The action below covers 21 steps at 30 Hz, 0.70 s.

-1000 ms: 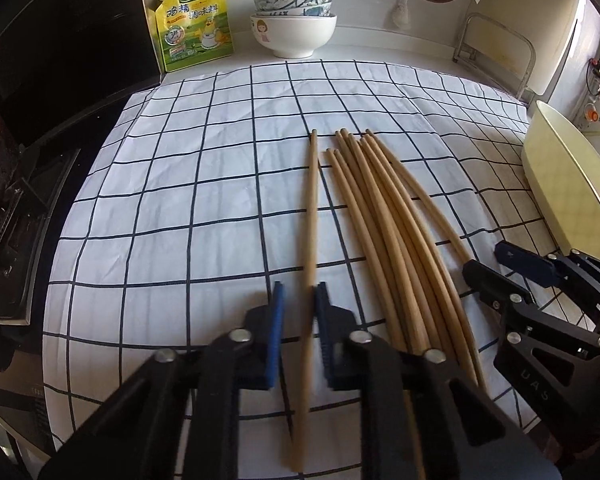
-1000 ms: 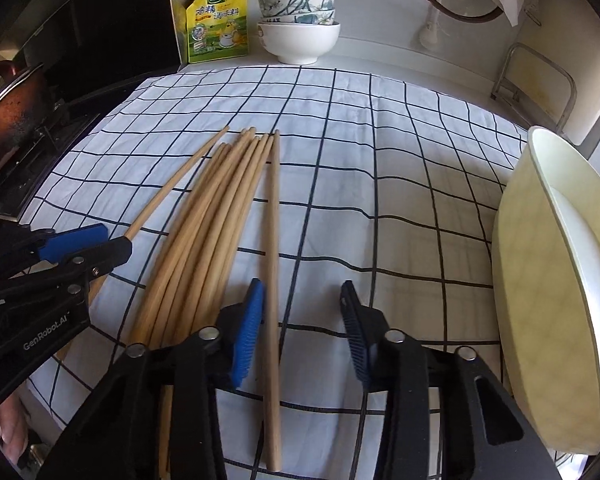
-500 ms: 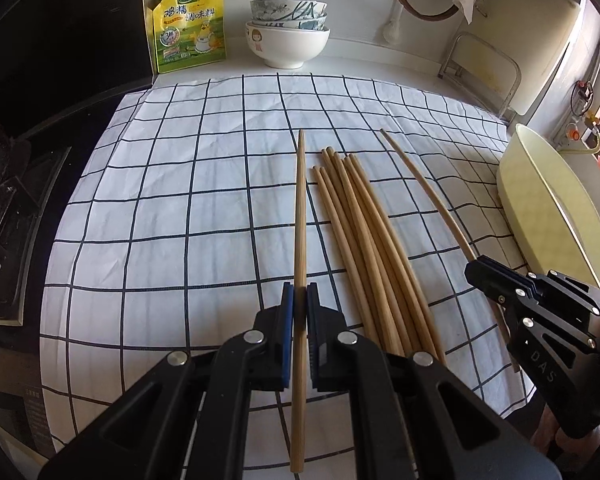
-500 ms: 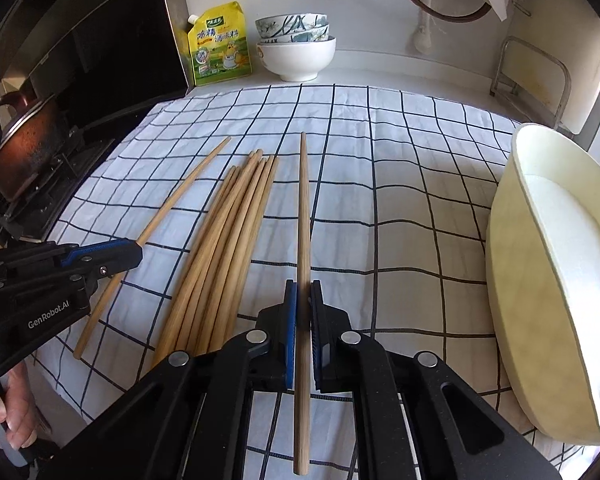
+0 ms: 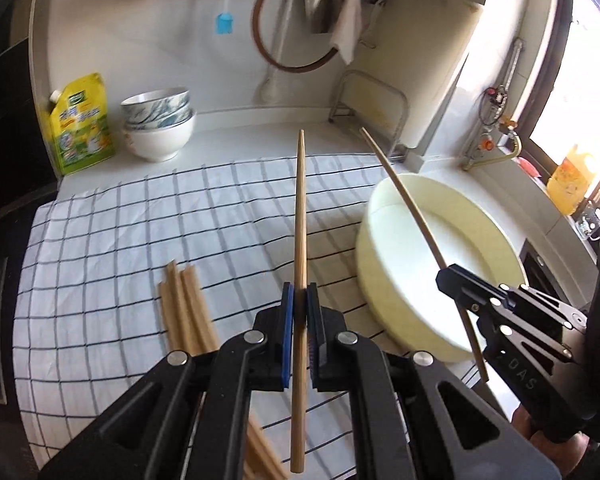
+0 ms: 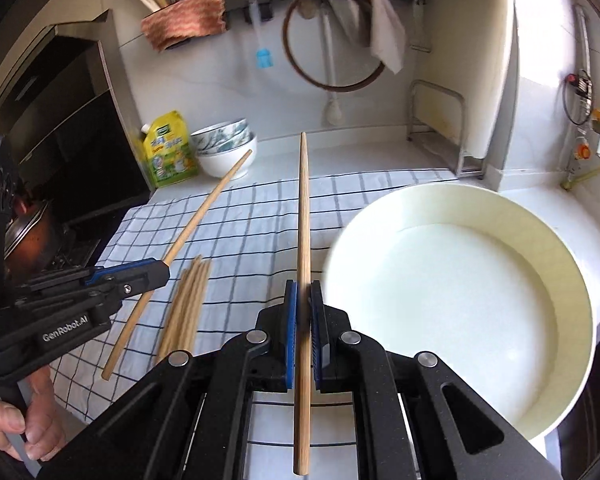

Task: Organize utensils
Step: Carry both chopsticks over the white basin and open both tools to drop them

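My left gripper (image 5: 299, 300) is shut on a long wooden chopstick (image 5: 300, 216) and holds it in the air above the checked cloth (image 5: 140, 240). My right gripper (image 6: 304, 292) is shut on another chopstick (image 6: 303, 216), also lifted, beside the cream basin (image 6: 548, 248). In the left wrist view the right gripper (image 5: 446, 278) and its chopstick (image 5: 404, 196) hang over the basin (image 5: 380, 216). In the right wrist view the left gripper (image 6: 160, 270) holds its chopstick (image 6: 204, 208) at the left. Several chopsticks (image 5: 184, 308) still lie bundled on the cloth; they also show in the right wrist view (image 6: 188, 300).
Stacked bowls (image 5: 158, 120) and a yellow refill pouch (image 5: 80, 124) stand at the back left. A wire rack (image 6: 436, 120) stands at the back right. A holder with utensils (image 6: 180, 20) hangs on the wall rail. A stove with a pan (image 6: 24, 236) lies at the left.
Both grippers closed on a chopstick each, then lifted them off the cloth and tilted upward. The view now takes in the back wall.
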Available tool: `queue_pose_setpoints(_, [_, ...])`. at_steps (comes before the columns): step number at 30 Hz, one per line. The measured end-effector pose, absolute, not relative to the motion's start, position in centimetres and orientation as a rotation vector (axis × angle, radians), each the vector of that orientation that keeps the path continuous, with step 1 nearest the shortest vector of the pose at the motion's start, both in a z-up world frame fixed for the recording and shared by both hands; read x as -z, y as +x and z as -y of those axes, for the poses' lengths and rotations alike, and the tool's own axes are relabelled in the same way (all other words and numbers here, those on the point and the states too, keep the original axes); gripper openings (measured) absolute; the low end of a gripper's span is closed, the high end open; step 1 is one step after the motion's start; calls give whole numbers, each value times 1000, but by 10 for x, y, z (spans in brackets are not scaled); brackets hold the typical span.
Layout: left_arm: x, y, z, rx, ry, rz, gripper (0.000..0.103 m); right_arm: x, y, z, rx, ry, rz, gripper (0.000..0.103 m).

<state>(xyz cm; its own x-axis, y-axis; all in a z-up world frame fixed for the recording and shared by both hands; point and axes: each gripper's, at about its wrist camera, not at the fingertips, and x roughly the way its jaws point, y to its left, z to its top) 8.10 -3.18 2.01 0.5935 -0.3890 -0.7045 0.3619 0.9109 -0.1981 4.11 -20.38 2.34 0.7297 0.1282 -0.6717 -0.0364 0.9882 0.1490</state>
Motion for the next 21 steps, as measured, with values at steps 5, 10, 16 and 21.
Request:
queue_pose_setpoints(5, [-29,95,106,562,1,-813,7,-11,45,267,41,170,-785,7])
queue_pose_setpoints(10, [-14,112,172,636,52,-860,7,9,50,312,101,233,-828,7])
queue_pose_setpoints(16, [14,125,209,659,94,-937,7,31,58,336,124,281,-877,7])
queue_pose_setpoints(21, [22,128,219,642,115,-946,9,35,60,341,134,289,-882,7])
